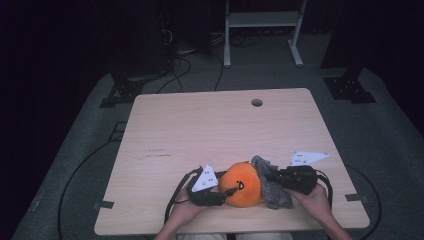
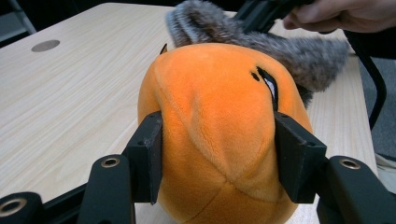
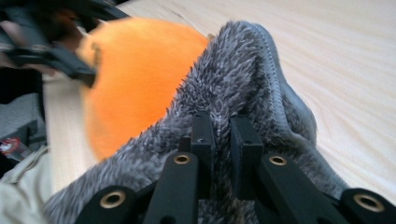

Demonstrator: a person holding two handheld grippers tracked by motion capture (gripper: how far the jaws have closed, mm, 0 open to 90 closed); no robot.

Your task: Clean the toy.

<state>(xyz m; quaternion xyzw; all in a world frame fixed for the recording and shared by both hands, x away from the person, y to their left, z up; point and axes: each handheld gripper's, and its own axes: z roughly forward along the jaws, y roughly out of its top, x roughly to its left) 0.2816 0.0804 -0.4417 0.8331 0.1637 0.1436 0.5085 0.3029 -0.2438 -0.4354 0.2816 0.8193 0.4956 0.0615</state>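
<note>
An orange plush toy (image 1: 243, 184) with a small black eye mark lies near the front edge of the wooden table (image 1: 215, 125). A grey furry cover (image 1: 272, 185) hangs off its right side. My left gripper (image 1: 222, 192) grips the toy from the left; in the left gripper view both black pads (image 2: 148, 154) press into the orange plush (image 2: 215, 121). My right gripper (image 1: 272, 176) comes in from the right. In the right gripper view its jaws stand nearly together, pinching a fold of the grey fur (image 3: 243, 93), with the orange toy (image 3: 135, 70) behind.
A round cable hole (image 1: 257, 102) sits in the table's far side. Cables trail from both grippers over the front edge. Beyond the table stand a white frame (image 1: 262, 30) and dark stands on grey floor.
</note>
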